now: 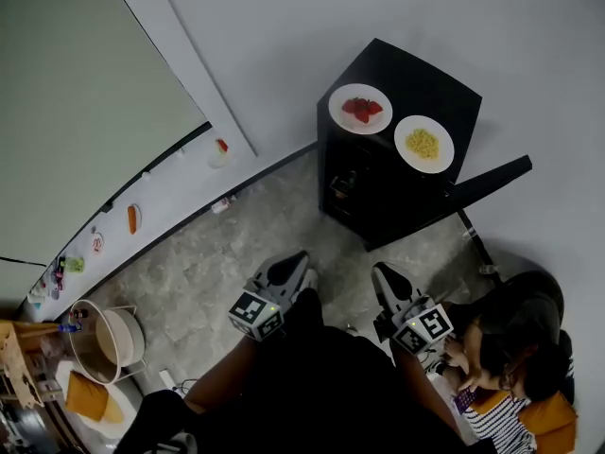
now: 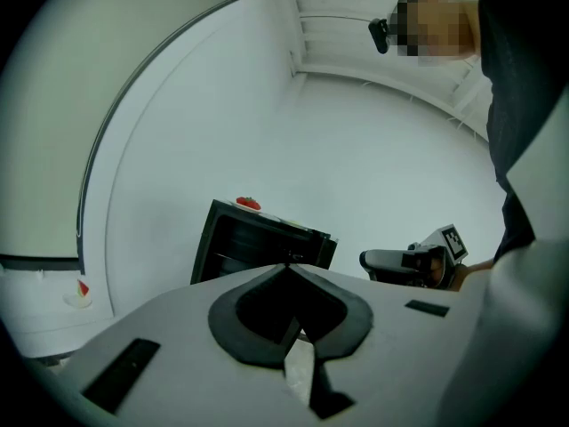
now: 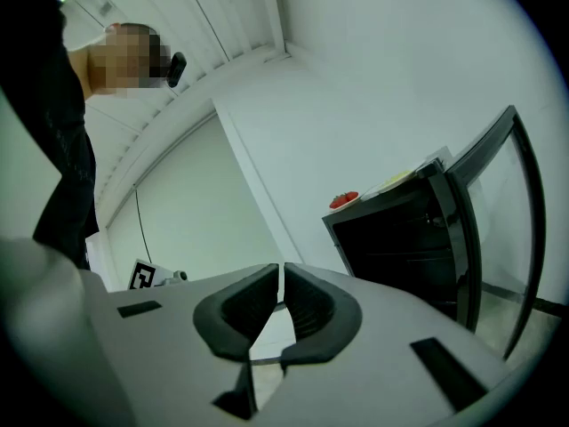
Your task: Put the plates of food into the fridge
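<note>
The wall ledge [image 1: 142,218] at far left carries small items, one of them carrot-shaped [image 1: 132,218]. A round basket [image 1: 104,340] stands on the floor [image 1: 203,272] below it.

The left gripper [image 1: 291,265] is held above the floor and points towards the fridge [image 1: 378,192]. In the left gripper view its fingers [image 2: 267,283] are clenched tip to tip with nothing between them.

The black fridge stands against the white wall, well apart from both grippers. Its open front faces the person.

Both plates rest flat on the fridge top, just beside each other, in a row running from upper left to lower right in the head view. Being round, they have no long axis.
- The plate of strawberries [image 1: 360,109] is the left one.
- The plate of yellow food [image 1: 423,144] is the right one.

The right gripper [image 1: 386,274] also points at the fridge. Its fingers [image 3: 307,305] are drawn together to a thin slit and are empty.

The fridge door [image 1: 492,180] is swung wide open to the right. A person [image 1: 515,348] sits on the floor at lower right.
</note>
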Demonstrator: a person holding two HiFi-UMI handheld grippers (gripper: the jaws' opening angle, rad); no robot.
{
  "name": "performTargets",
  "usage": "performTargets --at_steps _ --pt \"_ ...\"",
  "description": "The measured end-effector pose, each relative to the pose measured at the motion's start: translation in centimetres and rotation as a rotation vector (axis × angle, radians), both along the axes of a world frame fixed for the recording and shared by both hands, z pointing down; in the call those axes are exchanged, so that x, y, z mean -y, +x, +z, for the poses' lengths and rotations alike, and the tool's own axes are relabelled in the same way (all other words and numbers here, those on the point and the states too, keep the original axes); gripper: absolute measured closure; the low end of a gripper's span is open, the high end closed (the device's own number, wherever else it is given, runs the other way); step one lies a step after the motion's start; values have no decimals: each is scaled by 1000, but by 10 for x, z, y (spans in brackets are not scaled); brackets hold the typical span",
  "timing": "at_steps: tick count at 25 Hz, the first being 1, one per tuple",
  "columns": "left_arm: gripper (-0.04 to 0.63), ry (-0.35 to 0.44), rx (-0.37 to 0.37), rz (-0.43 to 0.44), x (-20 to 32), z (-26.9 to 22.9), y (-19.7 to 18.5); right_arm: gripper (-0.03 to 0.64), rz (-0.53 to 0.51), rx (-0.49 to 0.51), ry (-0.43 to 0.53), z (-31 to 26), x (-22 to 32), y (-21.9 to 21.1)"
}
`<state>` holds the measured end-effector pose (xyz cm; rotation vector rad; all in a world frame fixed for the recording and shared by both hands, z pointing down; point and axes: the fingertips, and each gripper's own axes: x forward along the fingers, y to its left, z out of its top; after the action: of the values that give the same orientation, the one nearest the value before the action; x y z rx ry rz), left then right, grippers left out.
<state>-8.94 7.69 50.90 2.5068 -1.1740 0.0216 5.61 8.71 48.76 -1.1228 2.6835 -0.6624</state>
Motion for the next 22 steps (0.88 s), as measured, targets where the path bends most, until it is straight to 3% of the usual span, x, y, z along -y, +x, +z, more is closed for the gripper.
performTargets --at_steps 22 --pt "568 -9 -42 167 126 0 -31 578 375 153 -95 -4 118 25"
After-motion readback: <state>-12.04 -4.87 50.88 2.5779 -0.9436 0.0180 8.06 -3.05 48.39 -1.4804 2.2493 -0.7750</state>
